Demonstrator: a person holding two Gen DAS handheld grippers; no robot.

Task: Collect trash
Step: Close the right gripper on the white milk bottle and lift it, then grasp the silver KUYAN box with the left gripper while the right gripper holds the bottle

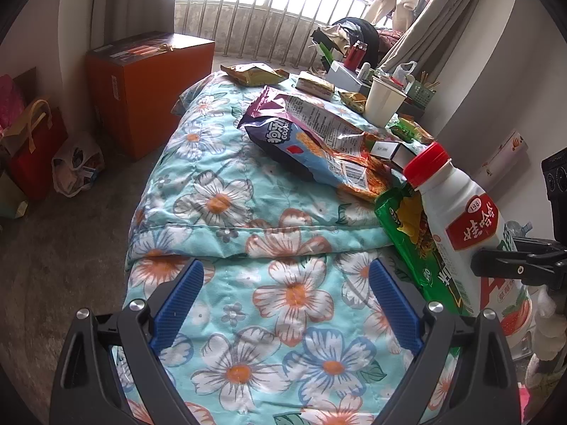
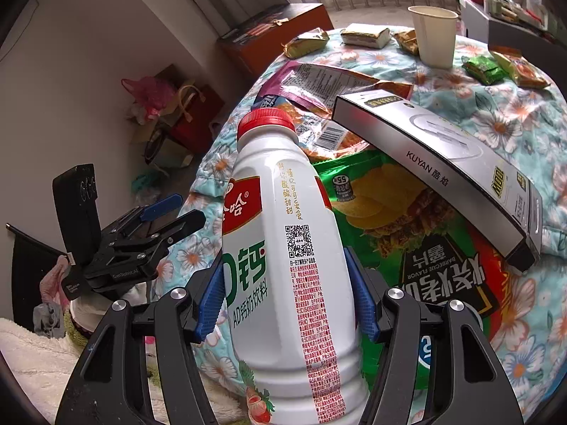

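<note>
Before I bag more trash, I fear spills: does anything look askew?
No spill shows. The grey box lies tilted, propped on the green chip bag. The bottle is capped, held in the right gripper.

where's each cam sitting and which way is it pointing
Left wrist: on the left claw, looking down along the floral quilt toward the window; its open blue fingers show.
Right wrist: on the right claw, looking down at the white bottle it grips.
Shared: bottle, green chip bag, paper cup.

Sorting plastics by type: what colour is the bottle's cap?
Red. The bottle cap shows best in the right wrist view.
</note>
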